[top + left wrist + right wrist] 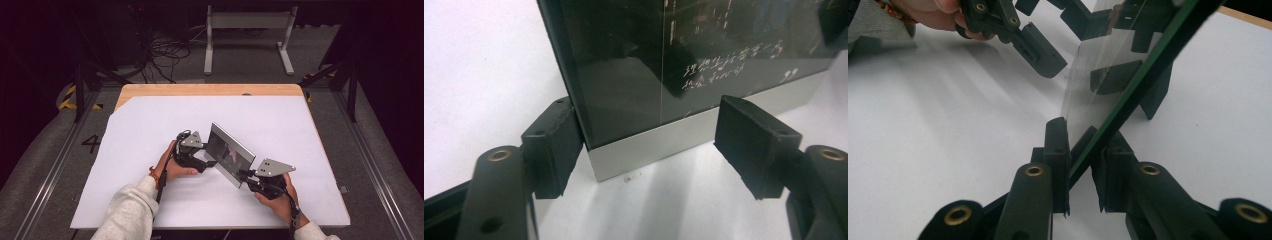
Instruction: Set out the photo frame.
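- While both hands sit low on the white table [125,150], I see the picture frame [231,154] standing on its long edge near the table's middle, between my two grippers.
- Its long axis runs level across the table, from the far left down to the near right in the high view; its dark glass face looks toward the near left.
- My left gripper [206,163] is at the frame's left end. In the left gripper view the jaws stand apart: one pad sits just against the frame's corner edge [574,125], the other is clear of the silver bottom strip [654,145].
- My right gripper [246,175] is at the near right end. In the right gripper view its jaws are drawn in on either side of the frame's thin edge [1128,100], and I think they are clamped on it, though the contact itself is dark.
- The frame's support leg [1155,95] rests on the table behind the glass.
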`<state>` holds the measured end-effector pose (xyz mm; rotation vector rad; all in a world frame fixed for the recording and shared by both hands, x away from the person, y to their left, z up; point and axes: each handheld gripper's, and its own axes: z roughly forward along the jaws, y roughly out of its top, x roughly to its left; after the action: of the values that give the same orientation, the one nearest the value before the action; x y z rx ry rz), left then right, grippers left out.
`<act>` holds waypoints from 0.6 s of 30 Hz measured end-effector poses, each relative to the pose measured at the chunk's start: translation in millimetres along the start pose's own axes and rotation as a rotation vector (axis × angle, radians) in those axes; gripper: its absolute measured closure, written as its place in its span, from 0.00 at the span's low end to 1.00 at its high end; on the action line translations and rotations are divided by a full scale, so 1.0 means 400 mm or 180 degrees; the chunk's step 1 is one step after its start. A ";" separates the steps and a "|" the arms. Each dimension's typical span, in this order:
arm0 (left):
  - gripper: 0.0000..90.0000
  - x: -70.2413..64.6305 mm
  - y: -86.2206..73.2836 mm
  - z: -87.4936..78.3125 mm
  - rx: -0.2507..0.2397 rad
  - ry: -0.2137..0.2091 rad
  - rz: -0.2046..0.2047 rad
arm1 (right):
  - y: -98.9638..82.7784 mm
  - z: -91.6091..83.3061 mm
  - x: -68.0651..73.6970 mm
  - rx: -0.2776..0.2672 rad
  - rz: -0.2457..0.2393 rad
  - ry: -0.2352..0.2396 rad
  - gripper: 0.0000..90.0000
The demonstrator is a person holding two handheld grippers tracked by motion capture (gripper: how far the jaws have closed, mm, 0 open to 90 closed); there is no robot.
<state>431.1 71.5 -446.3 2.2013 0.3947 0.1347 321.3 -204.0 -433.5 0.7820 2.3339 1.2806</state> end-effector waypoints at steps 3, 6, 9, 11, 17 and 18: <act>0.36 -0.005 -0.002 -0.006 0.0028 0.0014 0.0010 | -0.001 -0.001 -0.004 0.0004 0.0008 0.0001 0.87; 0.36 -0.014 -0.005 -0.012 0.0069 0.0050 0.0027 | -0.002 -0.001 -0.008 0.0004 0.0039 0.0002 0.87; 0.37 -0.018 -0.008 -0.019 0.0095 0.0063 0.0041 | -0.002 -0.002 -0.010 0.0010 0.0056 -0.0012 0.86; 0.39 -0.020 -0.010 -0.023 0.0106 0.0065 0.0047 | -0.003 -0.002 -0.012 0.0003 0.0065 -0.0026 0.86; 0.39 -0.038 -0.017 -0.036 0.0158 0.0082 0.0084 | -0.003 -0.004 -0.018 0.0020 0.0090 -0.0038 0.84; 0.40 -0.043 -0.018 -0.039 0.0181 0.0080 0.0101 | -0.003 -0.004 -0.018 0.0023 0.0088 -0.0045 0.84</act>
<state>409.6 81.8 -441.6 2.2646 0.3818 0.1706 325.7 -210.2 -433.4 0.8256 2.3255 1.2745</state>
